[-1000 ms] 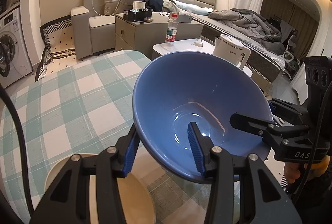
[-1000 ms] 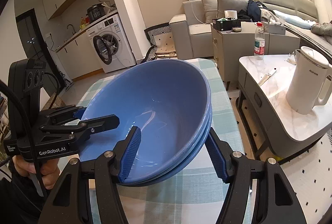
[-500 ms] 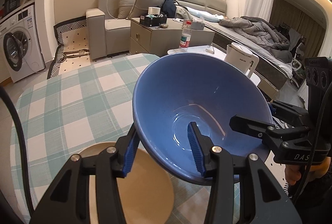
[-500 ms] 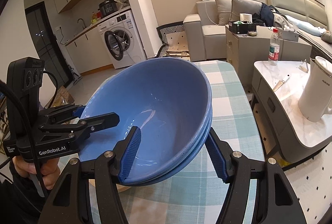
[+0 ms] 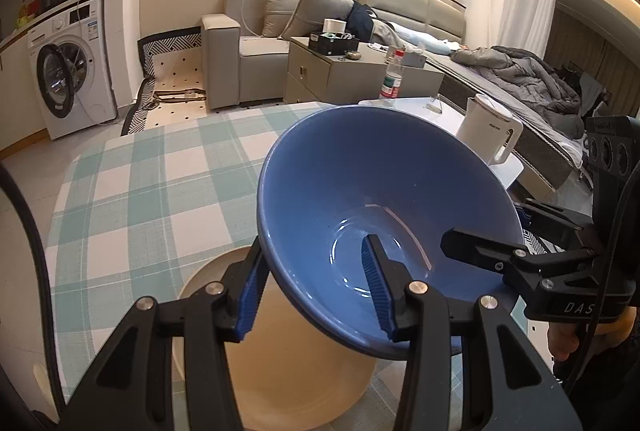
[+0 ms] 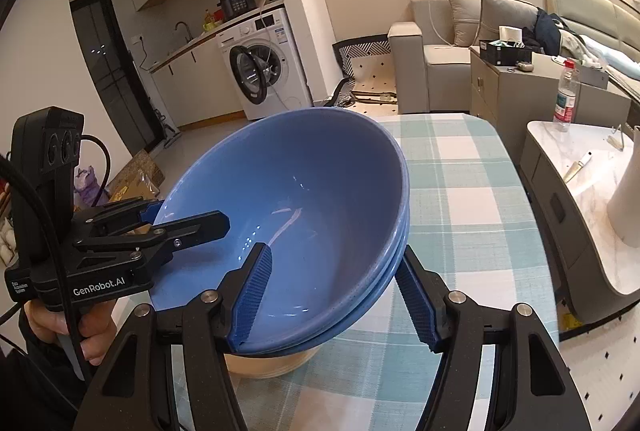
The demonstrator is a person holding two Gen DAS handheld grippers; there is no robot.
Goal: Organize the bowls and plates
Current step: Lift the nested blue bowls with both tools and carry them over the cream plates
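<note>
Both tools (image 5: 316,285) (image 6: 340,295) clamp nested blue bowls (image 6: 304,199), empty, above beige plate (image 5: 288,371).

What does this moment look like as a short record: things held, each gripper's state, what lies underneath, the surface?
held: stack of blue bowls, at least two nested by the rims, tilted, lifted off the table
left gripper: shut on the stack's rim, one finger inside, one outside
right gripper: shut on the opposite rim, same way
underneath: cream plate, on the table, partly covered by the bowls in both views
surface: table with green-and-white checked cloth
nearby: white kettle on a side table
</note>
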